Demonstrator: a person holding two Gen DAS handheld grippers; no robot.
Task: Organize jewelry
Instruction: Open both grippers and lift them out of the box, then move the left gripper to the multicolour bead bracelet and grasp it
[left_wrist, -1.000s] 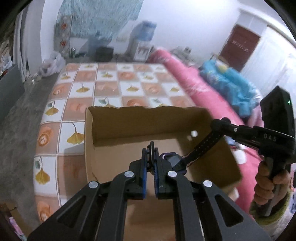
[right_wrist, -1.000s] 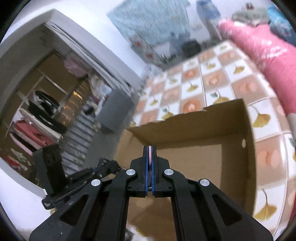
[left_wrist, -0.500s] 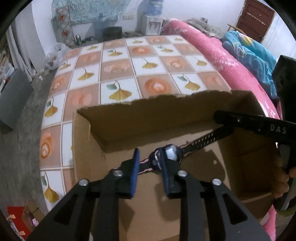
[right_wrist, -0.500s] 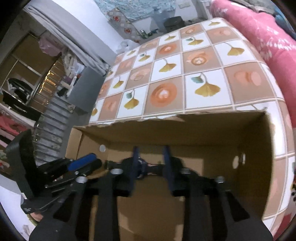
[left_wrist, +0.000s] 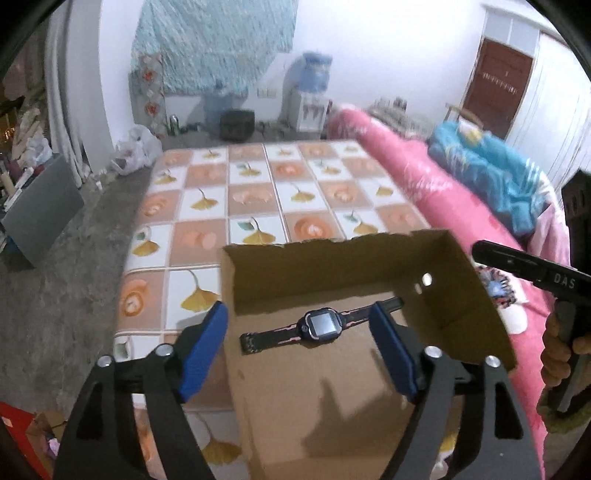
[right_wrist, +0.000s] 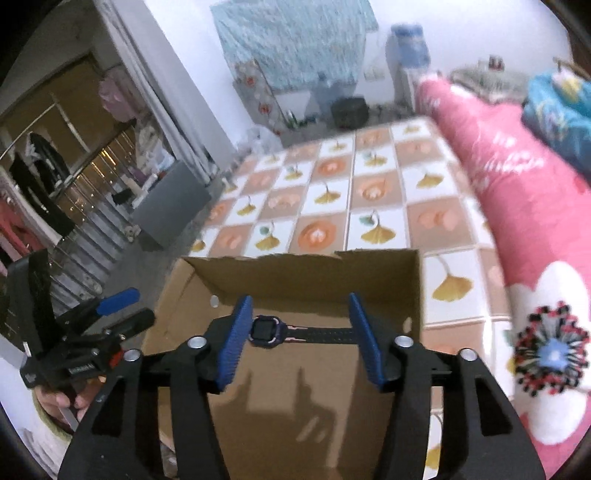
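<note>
Your left gripper (left_wrist: 299, 343) is spread wide and its jaws are opening; the one watch (left_wrist: 318, 326) lies flat on the floor of the one cardboard box (left_wrist: 436, 295), just ahead of and between the blue pads (left_wrist: 205, 349), touched by neither. Its strap runs crosswise from near the left pad to just behind the tip of the right pad, with the square dark screen facing up at the middle.

Your right gripper (right_wrist: 301, 338) is also parted and its jaws are opening. From there the same watch (right_wrist: 266, 329) sits just beyond the fingertips, its face close to the left pad (right_wrist: 234, 339) and its black strap reaching across toward the right one; the pads do not press on it.

You can count two grippers, four blue pads in all, one watch, one box. The box is open-topped with a ragged far edge and small round holes in its side walls.

The box stands on a surface covered in a checked ginkgo-leaf cloth (left_wrist: 258, 192), which stretches away ahead of both grippers. To the right of the left gripper, your right hand (left_wrist: 561, 350) grips the other tool's handle, beside a pink flowered blanket (left_wrist: 424, 177).
</note>
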